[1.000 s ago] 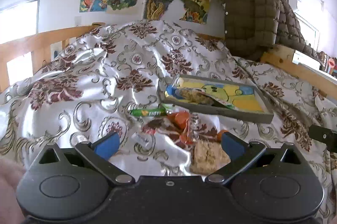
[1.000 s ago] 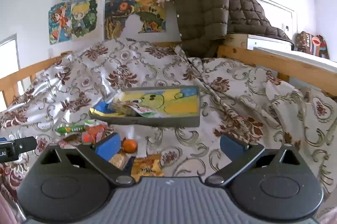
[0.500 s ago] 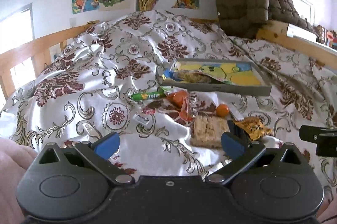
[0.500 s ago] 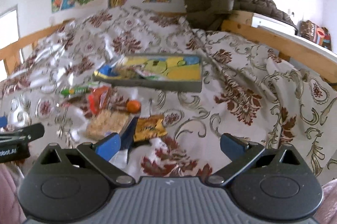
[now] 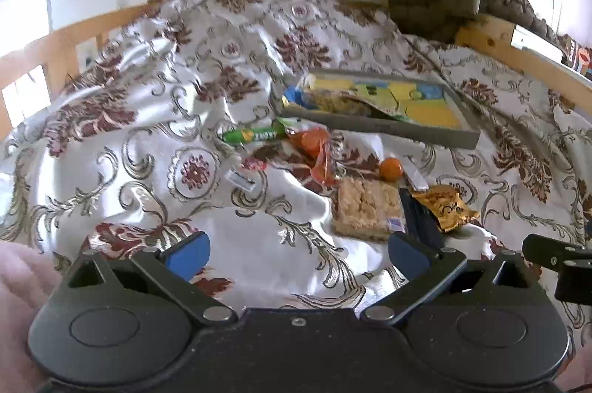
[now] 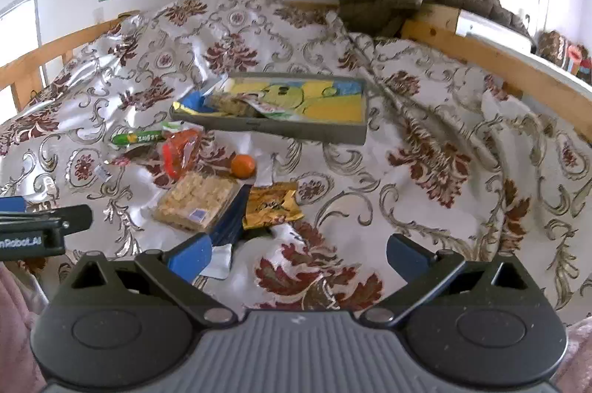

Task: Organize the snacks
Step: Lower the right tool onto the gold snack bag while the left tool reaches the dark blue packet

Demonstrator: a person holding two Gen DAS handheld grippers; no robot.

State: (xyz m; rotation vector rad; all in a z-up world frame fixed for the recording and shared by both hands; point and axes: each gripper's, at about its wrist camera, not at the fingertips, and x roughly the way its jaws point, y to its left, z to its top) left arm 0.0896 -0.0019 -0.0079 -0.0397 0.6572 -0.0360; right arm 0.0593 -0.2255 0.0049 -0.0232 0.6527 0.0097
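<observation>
My bed carries a gray tray near its middle, a few snacks already inside. Loose snacks lie just nearer me. Left tool and right tool both hang released, empty. Next, I'd judge: grasp one snack.
</observation>
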